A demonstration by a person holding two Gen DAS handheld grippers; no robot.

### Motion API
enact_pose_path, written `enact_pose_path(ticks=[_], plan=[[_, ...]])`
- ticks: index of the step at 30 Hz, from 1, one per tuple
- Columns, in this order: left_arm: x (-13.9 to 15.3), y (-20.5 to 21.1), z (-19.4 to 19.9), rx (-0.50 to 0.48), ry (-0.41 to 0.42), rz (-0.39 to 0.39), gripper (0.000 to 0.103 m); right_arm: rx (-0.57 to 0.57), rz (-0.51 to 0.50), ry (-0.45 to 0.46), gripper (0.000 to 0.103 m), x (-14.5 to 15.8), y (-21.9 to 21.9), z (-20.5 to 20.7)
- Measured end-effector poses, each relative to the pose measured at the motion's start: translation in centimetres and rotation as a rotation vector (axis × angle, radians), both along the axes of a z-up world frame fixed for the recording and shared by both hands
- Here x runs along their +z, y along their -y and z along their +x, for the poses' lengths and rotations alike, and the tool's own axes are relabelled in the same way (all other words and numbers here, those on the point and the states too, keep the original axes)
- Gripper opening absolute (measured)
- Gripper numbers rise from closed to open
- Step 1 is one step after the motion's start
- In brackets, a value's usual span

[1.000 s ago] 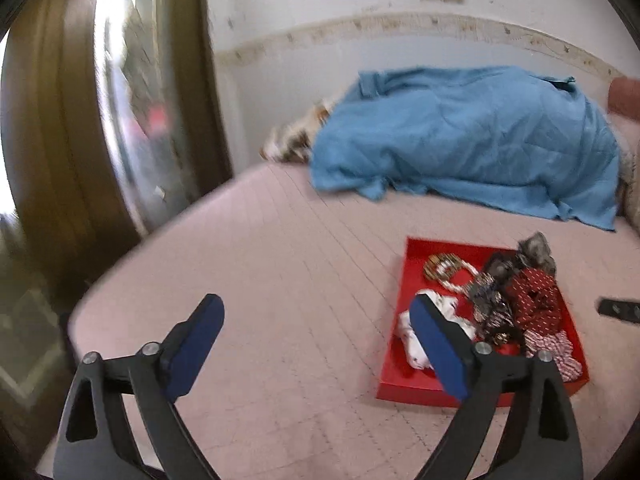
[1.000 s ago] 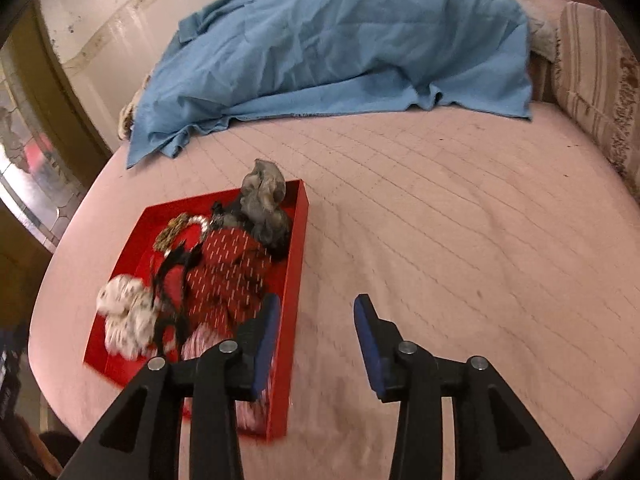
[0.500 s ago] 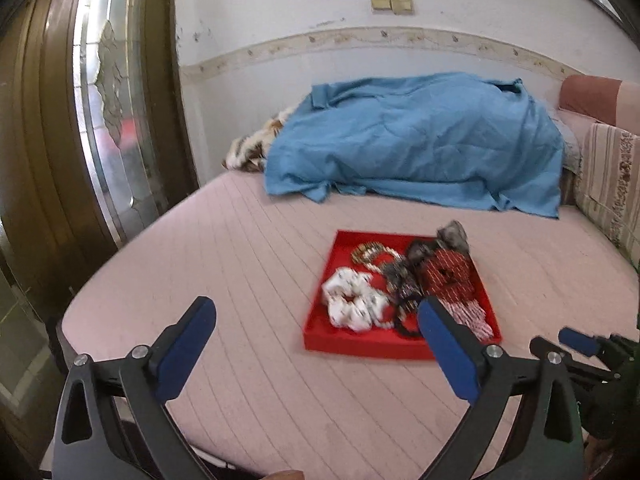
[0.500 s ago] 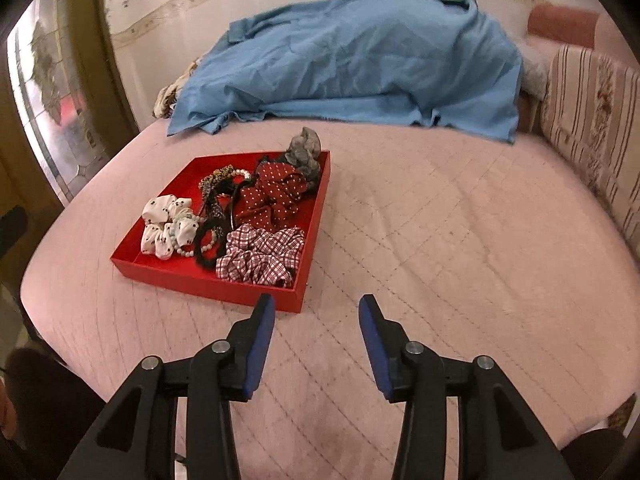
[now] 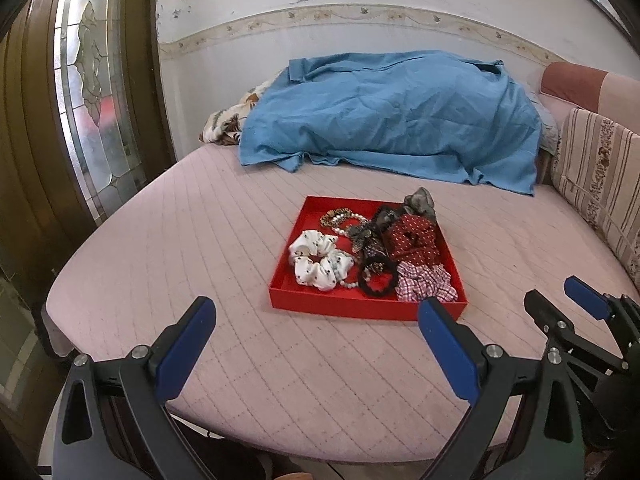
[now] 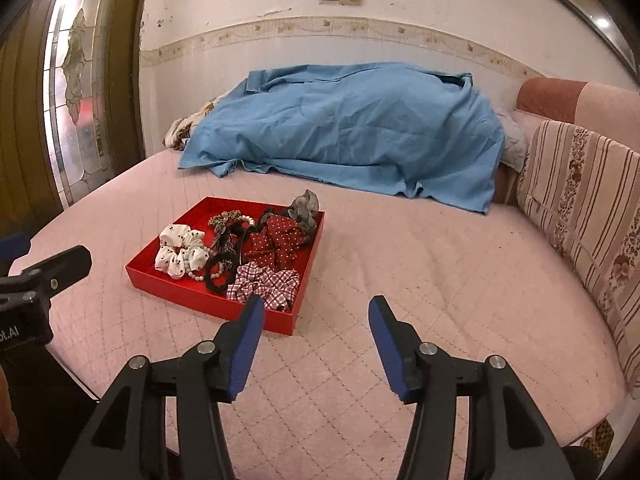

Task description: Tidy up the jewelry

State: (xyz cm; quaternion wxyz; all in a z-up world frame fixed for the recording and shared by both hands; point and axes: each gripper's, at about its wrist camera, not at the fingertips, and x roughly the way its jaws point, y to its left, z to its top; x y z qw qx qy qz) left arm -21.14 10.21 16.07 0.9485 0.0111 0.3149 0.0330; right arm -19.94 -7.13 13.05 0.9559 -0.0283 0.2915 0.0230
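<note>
Left wrist view: scrunchies (image 5: 320, 264) and bracelets (image 5: 340, 220) lie jumbled in the red tray (image 5: 360, 306) at twelve o'clock, unsorted, left claw (image 5: 316, 344) wide apart, right claw (image 6: 316, 344) opening, both empty.

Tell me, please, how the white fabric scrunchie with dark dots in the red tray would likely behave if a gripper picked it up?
The white fabric scrunchie with dark dots looks gathered and puffy, so it would probably squash and droop rather than stay stiff. It seems light. A pale bead bracelet lies against it in the red tray, so it might drag along.
</note>
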Motion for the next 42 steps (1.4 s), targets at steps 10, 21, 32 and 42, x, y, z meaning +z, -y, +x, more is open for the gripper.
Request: enact_pose_path(ticks=[10,21,32,42], plan=[[-0.4,0.5,-0.3,-0.022,-0.03,0.005,0.101,-0.029,0.018,-0.006,0.059,-0.1,0.7,-0.2],[-3.1,-0.4,2.8,-0.001,-0.059,0.073,0.101,0.067,0.122,-0.148,0.059,-0.1,1.3,7.3],[-7.8,-3.3,5.4,0.02,-0.113,0.034,0.101,0.122,0.063,-0.404,0.029,-5.4,-4.0,21.6],[-9.4,-4.6,6.7,0.028,-0.153,-0.017,0.101,0.169,0.115,-0.542,0.028,-8.9,-7.5,25.9]])
